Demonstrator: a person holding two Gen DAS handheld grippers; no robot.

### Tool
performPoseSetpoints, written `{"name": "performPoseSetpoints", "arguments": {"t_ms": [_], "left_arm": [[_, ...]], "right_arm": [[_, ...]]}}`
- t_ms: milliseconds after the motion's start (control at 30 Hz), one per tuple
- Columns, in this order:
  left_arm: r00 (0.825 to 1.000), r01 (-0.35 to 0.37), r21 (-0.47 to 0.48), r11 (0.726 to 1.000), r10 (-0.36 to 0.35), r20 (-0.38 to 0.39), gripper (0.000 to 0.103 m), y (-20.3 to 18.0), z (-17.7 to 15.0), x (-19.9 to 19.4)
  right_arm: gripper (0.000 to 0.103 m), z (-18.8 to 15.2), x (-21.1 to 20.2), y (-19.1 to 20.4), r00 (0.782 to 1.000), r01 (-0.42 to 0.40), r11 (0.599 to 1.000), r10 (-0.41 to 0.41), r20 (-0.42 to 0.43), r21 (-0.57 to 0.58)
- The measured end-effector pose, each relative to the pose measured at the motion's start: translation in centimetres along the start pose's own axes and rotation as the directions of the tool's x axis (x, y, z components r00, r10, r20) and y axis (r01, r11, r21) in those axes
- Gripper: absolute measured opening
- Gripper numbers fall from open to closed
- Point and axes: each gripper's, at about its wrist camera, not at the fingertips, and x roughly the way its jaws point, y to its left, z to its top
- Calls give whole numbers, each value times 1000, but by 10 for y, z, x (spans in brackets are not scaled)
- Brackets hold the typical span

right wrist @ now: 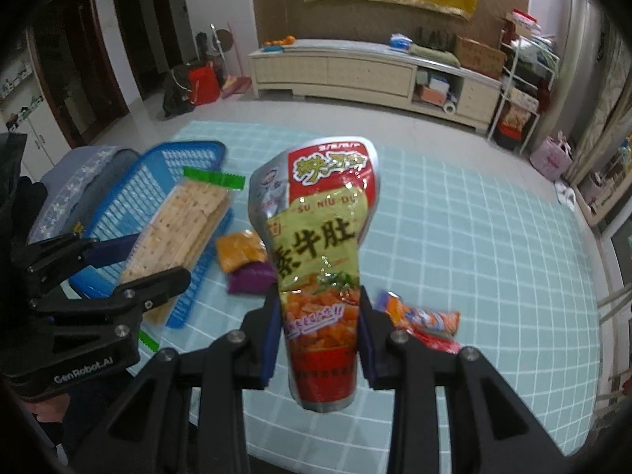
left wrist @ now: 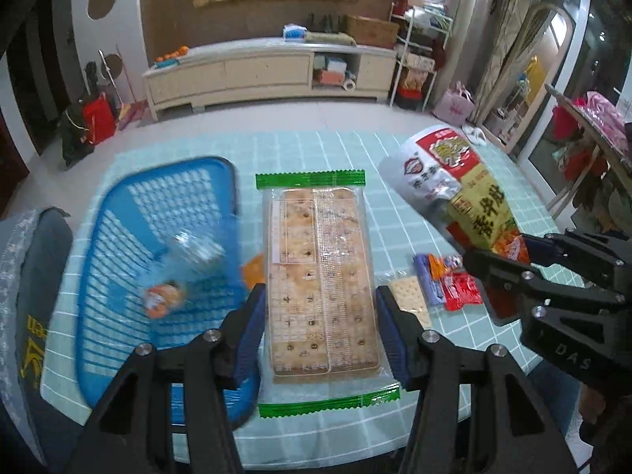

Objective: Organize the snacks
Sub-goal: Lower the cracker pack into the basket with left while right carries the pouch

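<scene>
My left gripper [left wrist: 320, 328] pinched a long clear pack of crackers [left wrist: 322, 276] with green sealed ends, its blue pads pressed to the pack's two long sides, and held it off the table above the checked teal tablecloth [left wrist: 395, 150]. Just to its left sat the blue slatted basket [left wrist: 166, 245], with a blurred clear packet [left wrist: 185, 272] lying inside. My right gripper [right wrist: 320, 335] was clamped on the lower part of a tall red and yellow snack pouch [right wrist: 320, 245], which stood upright between the pads, clear of the cloth. Small loose snacks lay on the table below: an orange packet [right wrist: 239, 251], a purple one [right wrist: 251, 280] touching it, and red and orange wrappers [right wrist: 426, 324] to the right.
</scene>
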Motion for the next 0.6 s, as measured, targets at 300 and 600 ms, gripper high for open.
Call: {"name": "performPoseSetpoints", "arguments": {"t_ms": [300,600], "left_arm": [[999,-44,-44,998,45,25,52,60,3,-24],[997,-74,-92,993,76,8,52,107,-5,-29]], "right_arm": [[38,25,4,53,998,-54,997,56,22,-53],[38,40,25,95,995,-96,990,96,-2,-103]]}}
